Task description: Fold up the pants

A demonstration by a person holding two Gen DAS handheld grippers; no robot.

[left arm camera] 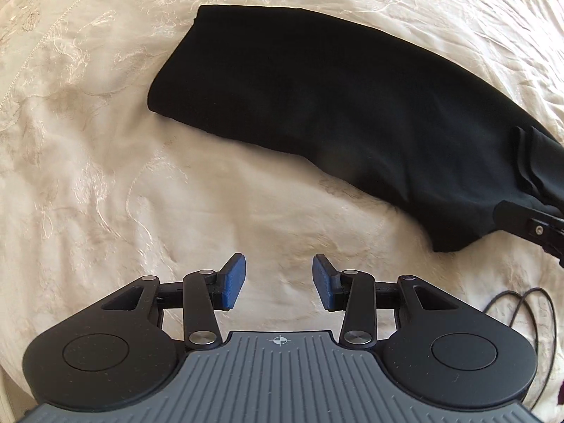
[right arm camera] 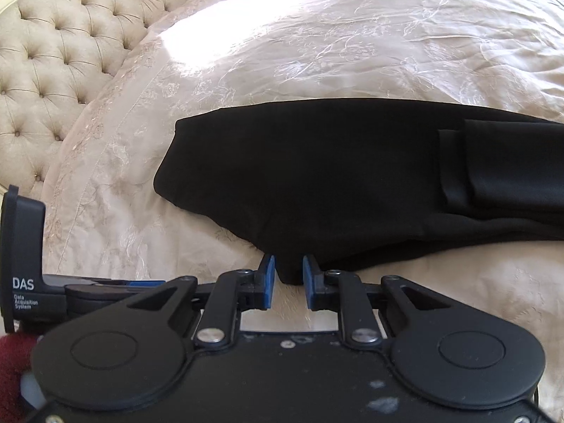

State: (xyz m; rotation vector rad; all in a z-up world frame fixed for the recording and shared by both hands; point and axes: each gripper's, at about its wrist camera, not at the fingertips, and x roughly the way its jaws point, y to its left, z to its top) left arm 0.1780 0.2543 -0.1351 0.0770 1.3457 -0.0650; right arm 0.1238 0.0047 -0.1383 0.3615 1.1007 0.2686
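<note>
Right wrist view, smooth black pants (right arm camera: 335, 176), embroidered cream bedspread (right arm camera: 317, 53)

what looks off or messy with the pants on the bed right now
The black pants lie folded on the cream bedspread, but a narrow fabric strip sits loose on top at the right, edges unaligned. Nothing spilled or damaged.

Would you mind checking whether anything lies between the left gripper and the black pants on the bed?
Nothing visible does: only bare cream bedspread lies between the open left gripper and the pants. A dark cable lies off to one side.
</note>
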